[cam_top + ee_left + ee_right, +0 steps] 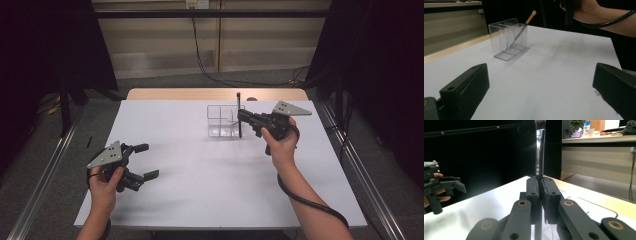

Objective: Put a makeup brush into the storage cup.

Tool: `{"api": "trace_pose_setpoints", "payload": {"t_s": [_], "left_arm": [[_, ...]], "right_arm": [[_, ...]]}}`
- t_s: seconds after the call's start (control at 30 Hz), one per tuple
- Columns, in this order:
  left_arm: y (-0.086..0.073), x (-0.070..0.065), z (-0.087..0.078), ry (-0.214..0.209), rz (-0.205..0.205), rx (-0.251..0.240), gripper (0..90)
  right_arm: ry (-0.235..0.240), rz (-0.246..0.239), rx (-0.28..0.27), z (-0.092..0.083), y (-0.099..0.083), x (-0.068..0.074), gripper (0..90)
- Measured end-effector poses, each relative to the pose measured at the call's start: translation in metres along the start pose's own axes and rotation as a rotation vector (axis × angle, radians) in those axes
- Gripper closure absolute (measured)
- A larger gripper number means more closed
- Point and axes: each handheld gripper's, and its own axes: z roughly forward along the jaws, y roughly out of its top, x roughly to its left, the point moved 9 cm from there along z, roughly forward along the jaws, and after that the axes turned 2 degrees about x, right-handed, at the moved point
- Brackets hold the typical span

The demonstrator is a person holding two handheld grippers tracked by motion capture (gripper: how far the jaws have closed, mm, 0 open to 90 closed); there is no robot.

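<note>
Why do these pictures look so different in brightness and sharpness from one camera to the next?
High view: even overhead light on the white table, dark surroundings, soft shadows. Left gripper view: the clear plastic two-compartment holder is sharp, the near black jaws blurred. Right gripper view: glare streaks the shiny dark-handled makeup brush against a black backdrop; the distant shelves look soft.

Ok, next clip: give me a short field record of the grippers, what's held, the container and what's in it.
surface: white table
left gripper: open, holds nothing, low over the table's near left
right gripper: shut on a black brush, held upright, bristles up, over the holder
holder: clear, divided, upright, at the table's far side
holder contents: a second brush with an orange-tipped handle, leaning in one compartment
</note>
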Motion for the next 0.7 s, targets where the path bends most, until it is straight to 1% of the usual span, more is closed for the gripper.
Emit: {"api": "trace_pose_setpoints", "payload": {"t_s": [0.2, 0.37, 0.7], "left_arm": [[0.0, 0.0, 0.0, -0.001, 0.0, 0.0, 0.7], [0.0, 0.0, 0.0, -0.001, 0.0, -0.001, 0.7], [0.0, 0.0, 0.0, -0.002, -0.001, -0.003, 0.7]], "right_arm": [[0.0, 0.005, -0.025, 0.001, 0.006, -0.002, 84.6], [-0.014, 0.0, -0.022, 0.003, 0.007, -0.005, 84.7], [-0.034, 0.001, -0.039, 0.007, 0.013, -0.012, 84.6]]}}
